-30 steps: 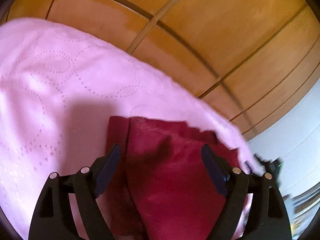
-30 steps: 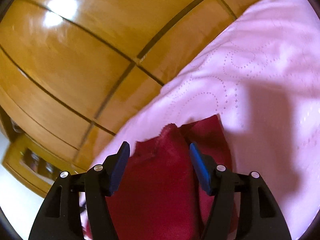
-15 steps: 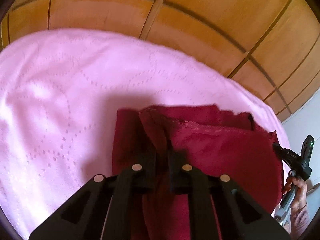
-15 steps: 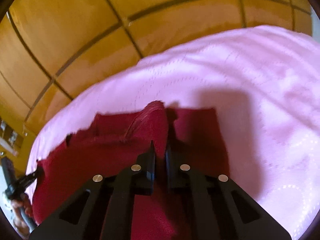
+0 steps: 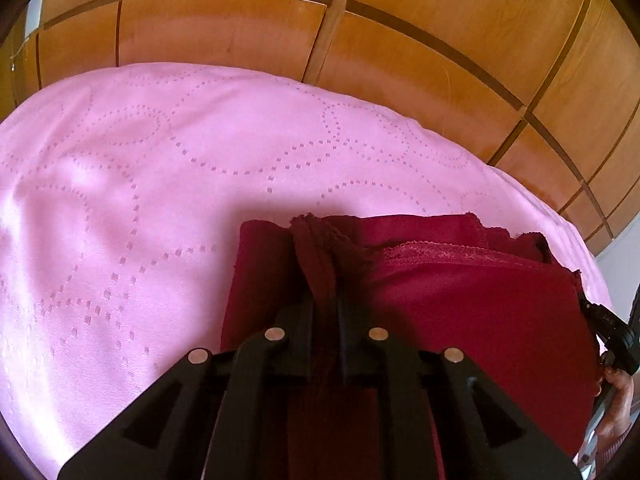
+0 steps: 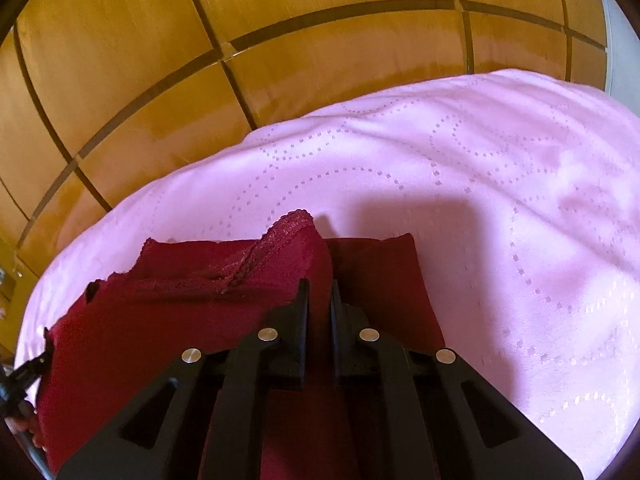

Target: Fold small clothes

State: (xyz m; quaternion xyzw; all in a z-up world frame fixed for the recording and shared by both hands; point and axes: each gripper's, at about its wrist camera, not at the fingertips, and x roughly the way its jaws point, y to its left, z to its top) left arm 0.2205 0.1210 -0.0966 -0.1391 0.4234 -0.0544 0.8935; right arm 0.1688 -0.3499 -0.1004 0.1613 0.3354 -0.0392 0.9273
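A pink embossed bedspread (image 5: pixel 168 184) fills most of both views, with a wooden panelled wall (image 5: pixel 420 40) rising at its far edge. On the near part of the bedspread lies the dark red garment (image 5: pixel 472 300), its long axis running left to right between the two hands; a lace-trimmed hem (image 6: pixel 288 228) forms its far edge.

The left tool (image 5: pixel 325 300) sits at the garment's left end and is clamped on a bunched fold of red cloth. The right tool (image 6: pixel 319 292) sits at the right end, likewise pinched tight on a raised fold just below the lace.

Each hand has its own end, so neither is nearer than the other. The bare bedspread lies on the far side of the garment, so I judge the next fold will carry the gripped edge across the short axis.
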